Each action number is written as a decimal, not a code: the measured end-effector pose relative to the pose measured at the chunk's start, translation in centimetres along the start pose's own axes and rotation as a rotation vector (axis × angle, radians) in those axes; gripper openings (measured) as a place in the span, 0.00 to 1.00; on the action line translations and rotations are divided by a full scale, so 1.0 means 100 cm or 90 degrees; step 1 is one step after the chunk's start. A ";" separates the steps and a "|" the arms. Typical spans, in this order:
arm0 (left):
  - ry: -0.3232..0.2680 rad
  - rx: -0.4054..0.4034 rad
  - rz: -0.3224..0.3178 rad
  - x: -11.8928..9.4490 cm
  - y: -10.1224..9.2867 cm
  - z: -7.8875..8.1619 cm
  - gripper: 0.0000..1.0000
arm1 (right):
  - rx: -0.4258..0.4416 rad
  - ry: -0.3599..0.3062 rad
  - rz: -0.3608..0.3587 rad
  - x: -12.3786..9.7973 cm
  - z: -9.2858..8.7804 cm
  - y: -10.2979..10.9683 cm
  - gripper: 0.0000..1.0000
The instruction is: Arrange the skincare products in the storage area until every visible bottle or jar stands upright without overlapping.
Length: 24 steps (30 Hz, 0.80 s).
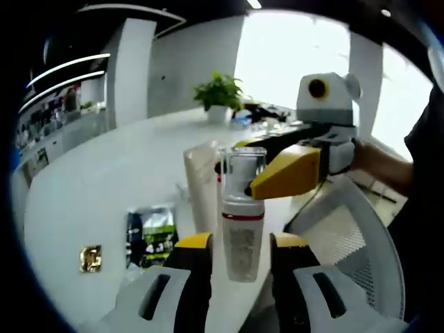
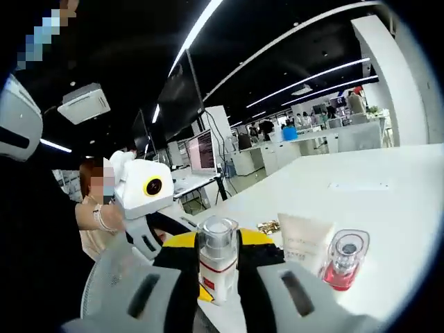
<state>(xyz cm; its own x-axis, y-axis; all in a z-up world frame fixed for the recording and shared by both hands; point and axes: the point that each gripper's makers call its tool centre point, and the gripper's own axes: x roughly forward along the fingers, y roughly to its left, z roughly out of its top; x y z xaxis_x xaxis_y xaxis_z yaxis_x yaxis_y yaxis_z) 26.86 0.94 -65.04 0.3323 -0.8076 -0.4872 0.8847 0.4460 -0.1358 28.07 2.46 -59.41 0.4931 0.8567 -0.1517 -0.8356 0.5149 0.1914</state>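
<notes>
The spray bottle [image 1: 243,229] is standing straight up near the white table's [image 1: 104,187] edge, right between the left gripper [image 1: 239,253] jaws, while the right gripper [image 2: 218,267] is squeezing its clear cap, beside the white tube [image 1: 201,187].

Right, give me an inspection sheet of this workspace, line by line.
Surface: white table, mostly bare.
Job's things: clear-capped pump bottle with a red band, upright between both grippers; cream tube upright behind it; pink-based glass bottle upright beside the tube.
Clutter: dark packet and small gold item lying flat.
Grippers: left gripper fingers flank the bottle's body, contact unclear; right gripper fingers at its cap.
Cables: nothing seen.
Surroundings: potted plant at the table's far end, white mesh chair, office desks, a person's arm.
</notes>
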 end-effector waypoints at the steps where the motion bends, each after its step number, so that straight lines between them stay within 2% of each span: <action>1: 0.003 0.002 -0.001 0.001 0.000 -0.001 0.28 | -0.002 0.000 -0.002 0.001 -0.001 -0.001 0.19; 8: 0.024 0.011 -0.008 0.011 0.002 -0.007 0.24 | -0.040 0.047 -0.007 0.005 -0.019 -0.004 0.19; 12: 0.059 0.043 0.002 0.017 0.007 -0.018 0.21 | -0.038 0.049 -0.004 0.008 -0.022 -0.006 0.19; 19: 0.070 0.027 -0.012 0.026 0.007 -0.025 0.17 | -0.052 0.074 -0.007 0.009 -0.033 -0.012 0.19; 22: 0.084 0.071 0.003 0.030 0.011 -0.033 0.16 | -0.059 0.095 -0.013 0.010 -0.042 -0.015 0.19; 24: 0.084 0.064 0.007 0.034 0.013 -0.037 0.16 | -0.059 0.101 -0.015 0.011 -0.046 -0.017 0.19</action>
<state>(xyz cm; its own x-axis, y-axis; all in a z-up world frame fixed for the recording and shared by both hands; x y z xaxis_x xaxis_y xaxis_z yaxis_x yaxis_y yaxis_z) 27.98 0.21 -70.03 0.3018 -0.7421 -0.5985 0.9117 0.4083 -0.0466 28.94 2.36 -64.35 0.4745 0.8250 -0.3069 -0.8469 0.5230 0.0963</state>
